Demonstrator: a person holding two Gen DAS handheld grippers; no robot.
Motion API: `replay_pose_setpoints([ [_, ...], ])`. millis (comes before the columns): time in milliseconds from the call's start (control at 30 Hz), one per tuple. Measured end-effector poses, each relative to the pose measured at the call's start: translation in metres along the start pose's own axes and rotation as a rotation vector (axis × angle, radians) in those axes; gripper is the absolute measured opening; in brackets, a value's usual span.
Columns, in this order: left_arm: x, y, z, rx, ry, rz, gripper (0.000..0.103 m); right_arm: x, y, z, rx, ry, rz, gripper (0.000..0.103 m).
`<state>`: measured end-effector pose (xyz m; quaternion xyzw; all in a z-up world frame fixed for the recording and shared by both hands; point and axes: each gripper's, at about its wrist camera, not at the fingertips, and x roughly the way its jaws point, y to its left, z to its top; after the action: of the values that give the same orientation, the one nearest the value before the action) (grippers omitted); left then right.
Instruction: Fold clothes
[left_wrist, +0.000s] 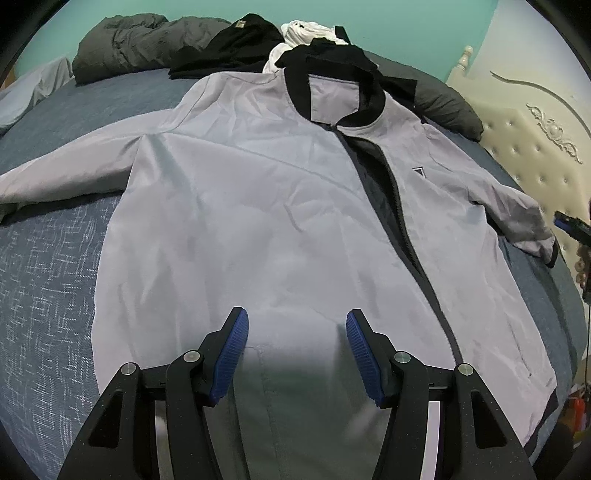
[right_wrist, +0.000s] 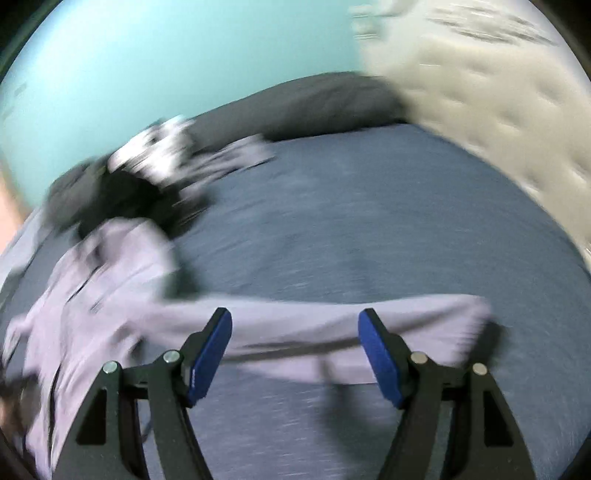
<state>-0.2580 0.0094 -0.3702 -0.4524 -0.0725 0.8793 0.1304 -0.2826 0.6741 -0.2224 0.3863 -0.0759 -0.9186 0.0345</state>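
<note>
below left hand-held gripper (left_wrist: 297, 354), grey jacket (left_wrist: 258, 206) spread flat

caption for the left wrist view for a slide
Open left gripper hovering over the hem of a light grey zip-front jacket spread flat on a blue woven bedspread.

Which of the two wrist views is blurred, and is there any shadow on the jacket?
Right wrist view: heavy motion smear over the grey jacket, bed sheet and headboard; only the right gripper stays sharp. Left wrist view: crisp with fisheye bending at the edges; a soft dark shadow lies on the jacket hem between the left gripper fingers.
</note>
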Motion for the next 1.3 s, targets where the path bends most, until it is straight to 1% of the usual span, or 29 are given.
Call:
replay_pose_setpoints([
  [33, -0.002, 0.000, 0.000, -0.001, -0.004, -0.002, 0.060, 0.009, 0.018, 0.001, -0.053, 0.024, 0.018, 0.072],
  [167, -0.004, 0.002, 0.000, -0.010, -0.008, -0.009, 0.060, 0.031, 0.063, 0.000, -0.177, 0.076, -0.012, 0.072],
  [267, -0.003, 0.002, -0.002, -0.014, -0.003, -0.013, 0.060, 0.049, 0.080, 0.003, -0.260, 0.091, -0.083, 0.072],
  [333, -0.004, 0.002, -0.003, -0.013, -0.004, -0.016, 0.060, 0.059, 0.085, 0.006, -0.273, 0.107, -0.077, 0.070],
  [367, -0.004, 0.002, -0.002, -0.013, -0.004, -0.017, 0.060, 0.064, 0.084, 0.009, -0.268, 0.122, -0.074, 0.064],
  [400, -0.004, 0.001, -0.002, -0.013, -0.004, -0.019, 0.060, 0.069, 0.083, 0.012, -0.261, 0.138, -0.070, 0.041],
  [433, -0.004, 0.001, -0.002, -0.011, -0.004, -0.020, 0.060, 0.074, 0.082, 0.015, -0.255, 0.153, -0.067, 0.025],
  [467, -0.004, 0.001, -0.003, -0.008, -0.005, -0.020, 0.060, 0.079, 0.081, 0.018, -0.248, 0.162, -0.077, 0.020],
  [500, -0.004, 0.002, -0.003, -0.009, -0.004, -0.019, 0.060, 0.083, 0.081, 0.022, -0.247, 0.167, -0.087, 0.010],
  [533, -0.004, 0.002, -0.004, -0.010, -0.004, -0.019, 0.060, 0.088, 0.081, 0.026, -0.245, 0.172, -0.098, 0.005],
  [600, -0.004, 0.004, -0.004, -0.020, 0.001, -0.023, 0.060, 0.095, 0.081, 0.034, -0.247, 0.176, -0.126, 0.005],
  [700, -0.003, 0.006, -0.005, -0.028, 0.006, -0.026, 0.060, 0.108, 0.079, 0.051, -0.244, 0.168, -0.201, 0.005],
  [800, -0.002, 0.004, -0.005, -0.022, 0.009, -0.025, 0.060, 0.130, 0.077, 0.067, -0.249, 0.175, -0.314, 0.005],
  [833, -0.001, 0.003, -0.006, -0.020, 0.011, -0.024, 0.060, 0.136, 0.076, 0.069, -0.250, 0.183, -0.340, 0.005],
  [900, -0.001, 0.001, -0.006, -0.012, 0.014, -0.024, 0.060, 0.149, 0.076, 0.068, -0.268, 0.224, -0.390, 0.010],
  [933, 0.000, 0.000, -0.006, -0.009, 0.015, -0.024, 0.060, 0.156, 0.077, 0.066, -0.284, 0.243, -0.420, 0.015],
  [967, 0.000, 0.000, -0.006, -0.005, 0.016, -0.024, 0.060, 0.154, 0.078, 0.064, -0.292, 0.230, -0.432, 0.019],
  [1000, 0.000, -0.002, -0.006, -0.001, 0.016, -0.028, 0.060, 0.152, 0.079, 0.061, -0.300, 0.213, -0.442, 0.025],
  [1067, -0.002, -0.005, -0.006, 0.007, 0.016, -0.038, 0.060, 0.136, 0.074, 0.057, -0.265, 0.156, -0.449, 0.039],
  [1100, -0.003, -0.007, -0.005, 0.010, 0.016, -0.042, 0.060, 0.127, 0.071, 0.055, -0.239, 0.125, -0.455, 0.050],
  [1167, -0.005, -0.011, -0.003, 0.012, 0.014, -0.054, 0.060, 0.100, 0.065, 0.047, -0.181, 0.049, -0.408, 0.051],
  [1200, -0.006, -0.016, -0.002, 0.013, 0.014, -0.067, 0.060, 0.090, 0.064, 0.042, -0.164, 0.027, -0.393, 0.053],
  [1300, -0.010, -0.029, 0.002, 0.017, 0.013, -0.108, 0.060, 0.064, 0.049, 0.022, -0.096, 0.031, -0.317, 0.054],
])
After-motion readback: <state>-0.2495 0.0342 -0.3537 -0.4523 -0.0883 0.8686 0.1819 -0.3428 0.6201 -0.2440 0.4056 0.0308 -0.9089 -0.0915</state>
